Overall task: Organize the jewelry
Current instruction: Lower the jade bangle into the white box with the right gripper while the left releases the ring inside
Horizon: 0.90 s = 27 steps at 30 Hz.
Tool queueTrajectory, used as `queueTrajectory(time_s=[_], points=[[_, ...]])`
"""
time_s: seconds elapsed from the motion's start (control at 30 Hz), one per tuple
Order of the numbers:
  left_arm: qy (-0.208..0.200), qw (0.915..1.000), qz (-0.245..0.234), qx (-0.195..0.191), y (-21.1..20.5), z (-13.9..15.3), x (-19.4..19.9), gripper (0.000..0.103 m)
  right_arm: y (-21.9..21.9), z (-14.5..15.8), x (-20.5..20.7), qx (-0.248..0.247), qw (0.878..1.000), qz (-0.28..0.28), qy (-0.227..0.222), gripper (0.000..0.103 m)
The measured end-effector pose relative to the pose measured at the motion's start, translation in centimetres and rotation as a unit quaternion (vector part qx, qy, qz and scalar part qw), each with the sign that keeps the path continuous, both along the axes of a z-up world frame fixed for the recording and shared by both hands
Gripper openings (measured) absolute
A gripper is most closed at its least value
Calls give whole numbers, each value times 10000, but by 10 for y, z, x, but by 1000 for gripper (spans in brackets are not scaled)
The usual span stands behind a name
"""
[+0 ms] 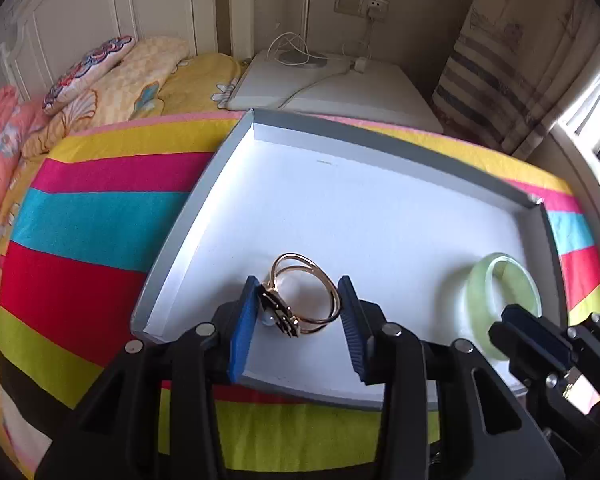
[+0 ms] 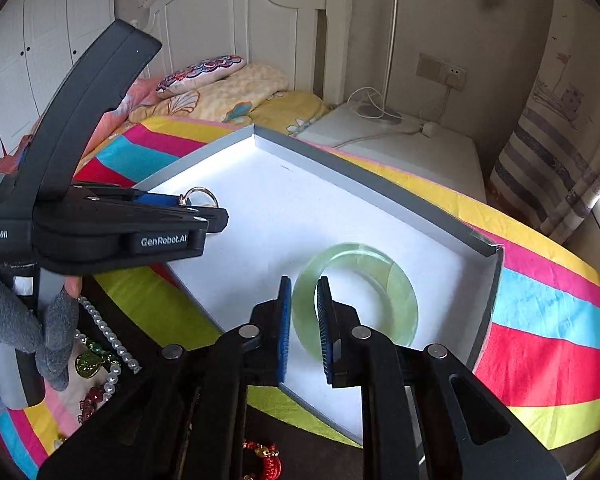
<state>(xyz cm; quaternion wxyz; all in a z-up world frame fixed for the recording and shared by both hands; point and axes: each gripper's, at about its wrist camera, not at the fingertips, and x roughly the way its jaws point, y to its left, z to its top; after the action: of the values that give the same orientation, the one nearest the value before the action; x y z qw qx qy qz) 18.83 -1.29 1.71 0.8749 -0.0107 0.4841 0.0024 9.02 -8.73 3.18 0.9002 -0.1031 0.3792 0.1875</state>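
Fingers of the left gripper (image 1: pixel 300 320) stand apart on either side of the gold ring (image 1: pixel 306 296), whose hoop fills most of the gap. The left pad lies against the ring's dark setting; whether the right pad touches the band I cannot tell. The jaws look neither wide open nor fully closed, so it is unclear whether the ring is gripped or just freed. The ring sits on the white floor of the tray (image 1: pixel 204 184), near its left wall, hoop tilted up, its opening facing roughly toward the camera.

The right gripper (image 2: pixel 304 320) has its fingers narrowly parted astride the near rim of the jade bangle (image 2: pixel 354 292), one finger outside, one inside the hoop; contact cannot be made out. The bangle lies flat in the tray's right part, well apart from the ring.

Beside the tray, on the striped blanket (image 1: pixel 88 216), pearl beads (image 2: pixel 108 336) and other pieces wait, nearer the left hand (image 2: pixel 24 332).
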Motion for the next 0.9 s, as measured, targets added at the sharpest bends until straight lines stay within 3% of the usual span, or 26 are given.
queueTrajectory(time_s=[0.07,0.23,0.43,0.7,0.73,0.8,0.83,0.9], points=[[36,9999,-17,165,-4,0,-6,40,4,-1,-7,-125,9998,150,-32,12],[171,9997,107,146,-6,0,-27,40,9,-9,-20,-638,9968,485,20,12],[145,9997,-87,196,-19,-2,-64,40,-5,-3,-34,-448,9940,895,443,13],[-1,9996,-257,123,-29,-3,-98,43,-18,-4,-63,-77,9947,852,567,13],[5,9997,-255,56,-29,-2,-101,45,-19,-5,-67,-42,9948,849,566,13],[-1,9993,-323,-189,-28,-1,-106,61,-20,-4,-71,-11,9949,832,571,13],[-26,9990,-346,-286,-28,-2,-108,64,-20,-5,-75,-6,9952,813,541,13],[-91,9993,-283,-213,-30,-3,-114,70,-25,-5,-78,81,9961,731,490,14]])
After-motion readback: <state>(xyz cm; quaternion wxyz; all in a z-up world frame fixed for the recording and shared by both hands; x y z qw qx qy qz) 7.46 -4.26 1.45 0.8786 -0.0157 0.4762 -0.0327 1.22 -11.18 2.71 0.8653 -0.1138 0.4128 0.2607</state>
